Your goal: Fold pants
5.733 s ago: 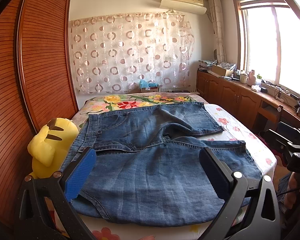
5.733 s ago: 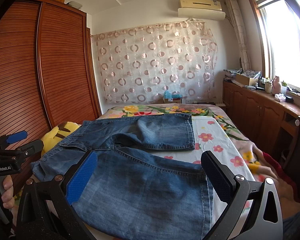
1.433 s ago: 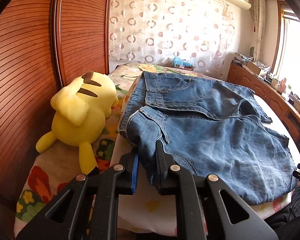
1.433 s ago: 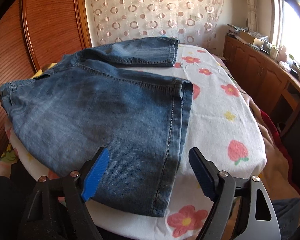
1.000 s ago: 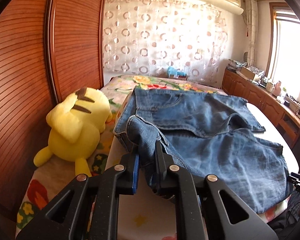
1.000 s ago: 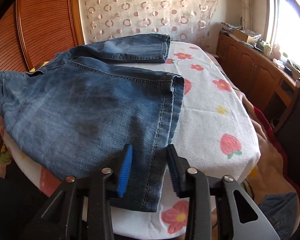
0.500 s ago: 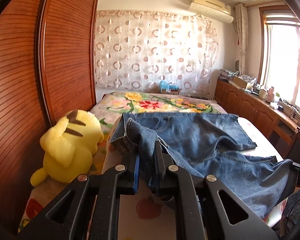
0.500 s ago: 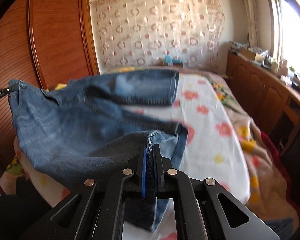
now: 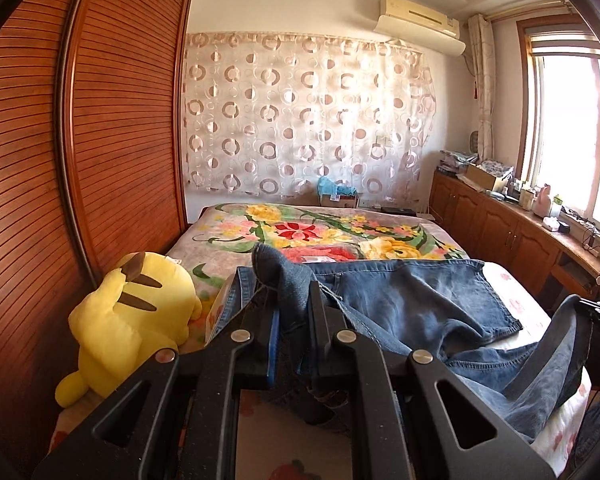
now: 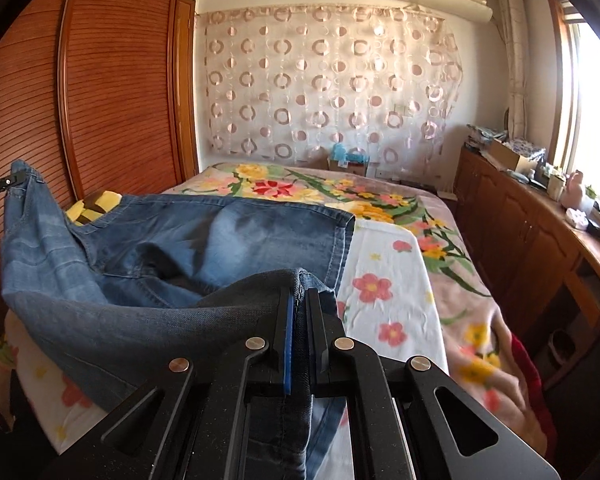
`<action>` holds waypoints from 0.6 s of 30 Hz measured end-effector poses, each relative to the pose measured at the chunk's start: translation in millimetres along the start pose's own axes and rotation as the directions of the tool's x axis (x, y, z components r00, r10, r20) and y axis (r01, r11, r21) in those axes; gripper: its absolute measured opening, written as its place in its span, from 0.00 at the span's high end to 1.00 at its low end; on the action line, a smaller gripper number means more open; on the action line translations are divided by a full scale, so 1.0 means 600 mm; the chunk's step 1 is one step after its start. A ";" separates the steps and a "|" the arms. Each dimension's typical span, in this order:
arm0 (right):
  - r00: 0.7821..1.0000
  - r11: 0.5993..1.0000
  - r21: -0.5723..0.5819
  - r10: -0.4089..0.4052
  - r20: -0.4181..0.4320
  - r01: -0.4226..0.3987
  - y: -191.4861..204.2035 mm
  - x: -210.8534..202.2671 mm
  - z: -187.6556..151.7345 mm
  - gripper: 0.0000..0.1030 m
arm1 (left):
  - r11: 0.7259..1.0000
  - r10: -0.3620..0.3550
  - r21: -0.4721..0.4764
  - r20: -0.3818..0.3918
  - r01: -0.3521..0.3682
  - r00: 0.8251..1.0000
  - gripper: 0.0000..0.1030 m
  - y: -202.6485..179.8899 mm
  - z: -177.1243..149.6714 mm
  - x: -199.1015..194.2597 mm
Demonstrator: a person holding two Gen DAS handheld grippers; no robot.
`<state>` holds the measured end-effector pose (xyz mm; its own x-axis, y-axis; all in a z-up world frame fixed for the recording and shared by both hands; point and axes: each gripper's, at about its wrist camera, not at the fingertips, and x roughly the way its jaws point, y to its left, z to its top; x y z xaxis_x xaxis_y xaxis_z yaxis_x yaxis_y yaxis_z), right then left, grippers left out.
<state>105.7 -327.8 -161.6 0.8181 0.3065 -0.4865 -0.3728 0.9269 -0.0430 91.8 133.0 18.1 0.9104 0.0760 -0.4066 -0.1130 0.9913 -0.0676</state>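
Jaws of left gripper [image 9: 293, 312] and right gripper [image 10: 298, 312] both clamp jeans [image 10: 228, 236]; pinched denim hides pads.

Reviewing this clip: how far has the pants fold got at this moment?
Done: both grasps are made. The left gripper is shut on the jeans at the waist end, and the right gripper on a leg hem. In hand: the near leg is lifted off the bed. Left: laying it over the far leg, then folding lengthwise.

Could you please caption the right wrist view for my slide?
Right gripper clamps the jeans hem, lifting one leg above the bed.
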 end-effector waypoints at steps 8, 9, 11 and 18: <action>0.994 0.999 0.007 0.035 -0.105 -0.034 -0.001 0.113 0.016 0.95 | 0.999 0.001 0.032 -0.040 0.000 0.999 0.88 -0.014 0.001 0.053; 0.991 0.999 0.014 0.051 -0.124 -0.050 0.000 0.127 0.016 0.95 | 0.999 0.001 0.034 -0.043 0.000 0.999 0.88 -0.016 0.001 0.058; 0.985 0.998 0.011 0.064 -0.162 -0.063 0.001 0.150 0.018 0.95 | 0.999 -0.004 0.038 -0.054 0.006 0.999 0.88 -0.020 0.000 0.067; 0.981 0.997 0.037 0.067 -0.185 -0.061 -0.010 0.136 0.016 0.59 | 0.998 -0.014 0.060 -0.064 0.017 0.998 0.88 -0.038 0.003 0.079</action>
<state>178.8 -306.3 -192.9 0.6965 0.3224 -0.6411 -0.4058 0.9138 0.0187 138.5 114.2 1.9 0.8846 0.0555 -0.4630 -0.0732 0.9971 -0.0203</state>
